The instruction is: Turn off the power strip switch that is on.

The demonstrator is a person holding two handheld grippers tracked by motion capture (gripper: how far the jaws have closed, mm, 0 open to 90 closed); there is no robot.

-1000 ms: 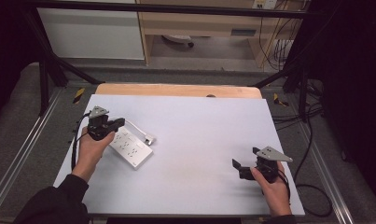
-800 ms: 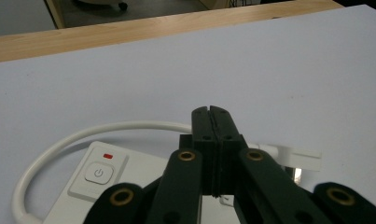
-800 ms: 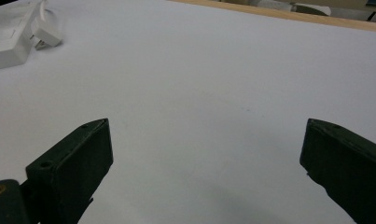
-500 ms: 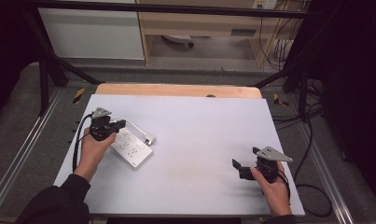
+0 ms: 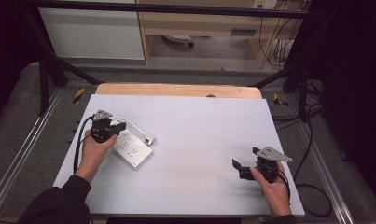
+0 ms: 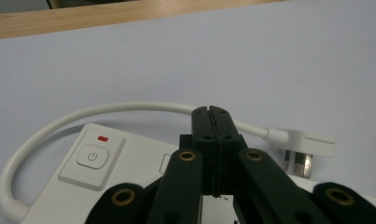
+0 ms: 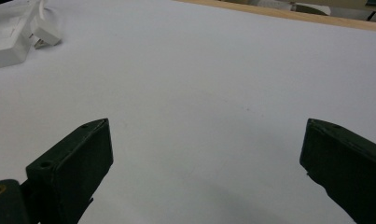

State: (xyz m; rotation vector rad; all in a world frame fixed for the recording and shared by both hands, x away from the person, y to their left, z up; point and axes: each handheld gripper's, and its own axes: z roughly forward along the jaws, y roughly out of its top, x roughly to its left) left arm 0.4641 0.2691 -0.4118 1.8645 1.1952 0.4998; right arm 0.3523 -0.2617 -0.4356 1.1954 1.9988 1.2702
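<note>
The white rectangular plastic power strip (image 5: pixel 131 148) with its looped white cable (image 6: pixel 106 110) and plug (image 5: pixel 149 138) lies at nine o'clock on the pale grey tabletop (image 5: pixel 199 126), wooden edge (image 5: pixel 176 89) at twelve. The left gripper (image 5: pixel 114 127) sits over its near end, jaws pressed together, possibly touching it. The right gripper (image 5: pixel 237 166), at four o'clock, has jaws spread wide over bare surface.

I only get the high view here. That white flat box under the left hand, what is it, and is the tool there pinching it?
Observer: It is a white plastic power strip with a round power button and a small red mark above it. The left gripper has its jaws pressed together, above the strip, with nothing between them.
Operator: And the other tool?
Observer: The right gripper has its jaws wide apart over bare white table.
</note>
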